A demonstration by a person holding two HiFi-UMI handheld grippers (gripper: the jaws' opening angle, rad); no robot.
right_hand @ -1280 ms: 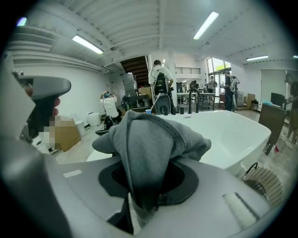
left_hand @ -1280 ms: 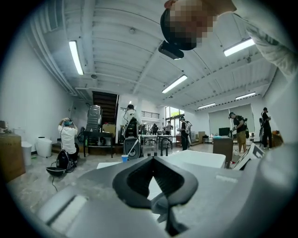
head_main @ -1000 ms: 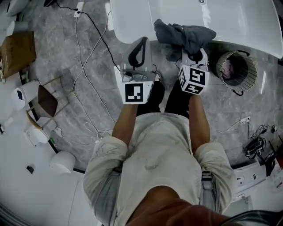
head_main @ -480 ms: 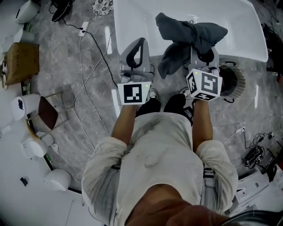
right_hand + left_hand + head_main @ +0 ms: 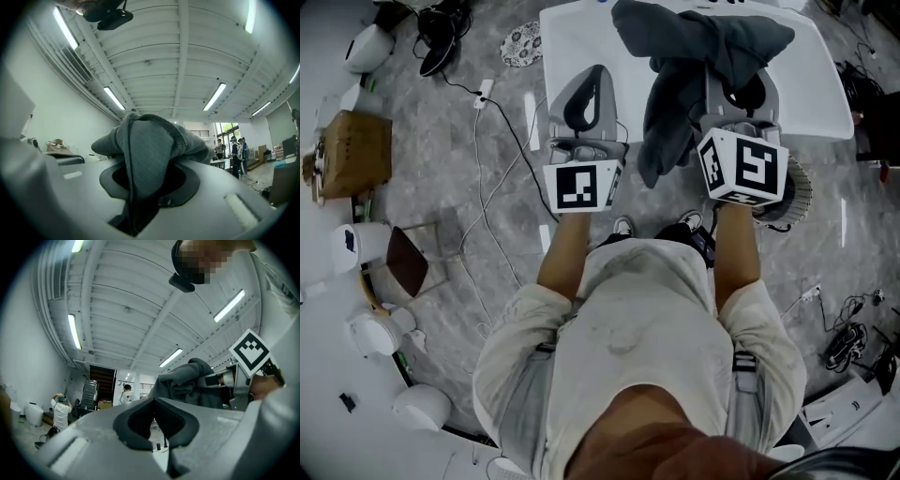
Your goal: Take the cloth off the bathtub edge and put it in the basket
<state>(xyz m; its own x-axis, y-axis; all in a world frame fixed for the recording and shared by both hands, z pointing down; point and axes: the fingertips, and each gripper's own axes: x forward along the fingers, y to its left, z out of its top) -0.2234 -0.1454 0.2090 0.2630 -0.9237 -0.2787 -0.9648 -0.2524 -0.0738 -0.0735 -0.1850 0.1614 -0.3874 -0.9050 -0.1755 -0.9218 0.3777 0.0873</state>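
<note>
Head view: the right gripper (image 5: 739, 89) has risen, lifting the cloth (image 5: 703, 47) clear of the bathtub (image 5: 581, 37). The basket (image 5: 799, 186) lies below it, so lowering comes next.

Left gripper view: the left gripper (image 5: 154, 404) is closed and empty.

Right gripper view: the jaws pinch the cloth.

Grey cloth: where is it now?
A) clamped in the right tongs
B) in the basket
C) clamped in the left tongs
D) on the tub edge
A: the right gripper view shows the cloth pinched between the right tongs; the left tongs are shut on nothing.
</note>
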